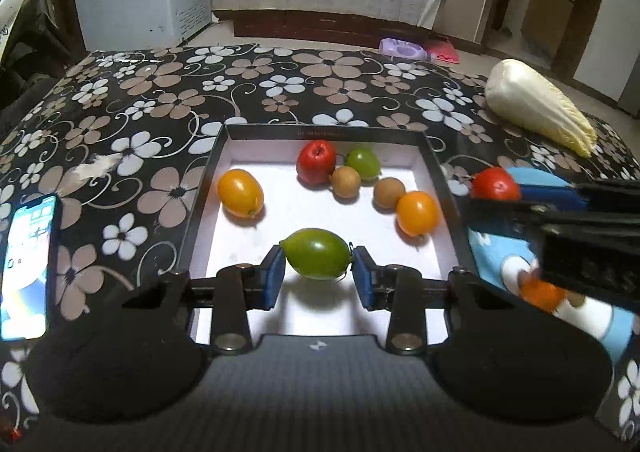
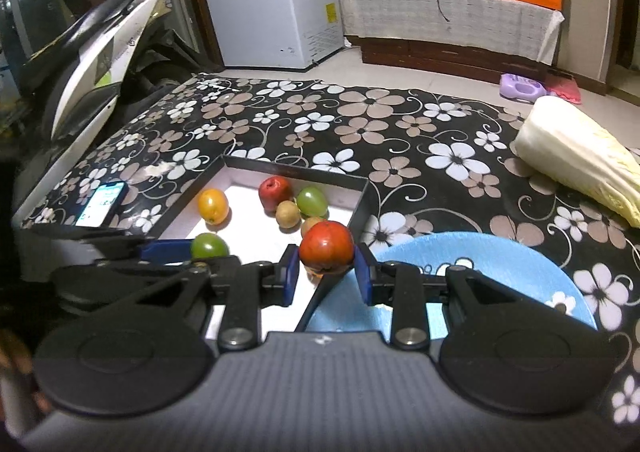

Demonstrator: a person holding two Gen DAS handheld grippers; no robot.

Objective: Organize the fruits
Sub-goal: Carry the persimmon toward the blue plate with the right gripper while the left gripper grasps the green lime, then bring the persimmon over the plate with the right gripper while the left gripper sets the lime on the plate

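A: Holding a fruit in each gripper. The left gripper (image 1: 318, 279) has its blue pads pressed against the two ends of a green oval fruit (image 1: 316, 259), lifted just above the white floor of the black-rimmed tray (image 1: 436, 172), near the tray's front edge.

B: And the other one?

A: The right gripper (image 2: 326, 277) is closed on a red fruit (image 2: 327, 247), poised over the tray's right wall, between the tray and a blue plate (image 2: 500, 264) that lies just beside the tray on the flowered bench (image 2: 360, 120).

B: What's left in the tray?

A: Two orange fruits, a red one, a green one and two small brown ones, mostly gathered toward the tray's far right.

B: What could go wrong?

A: Both fruits look smooth and round, held only at narrow contact points, so either might squirt out if tilted or squeezed harder. The two grippers sit close beside each other at the tray's right wall, so they may collide. A dropped fruit could roll across the bench.
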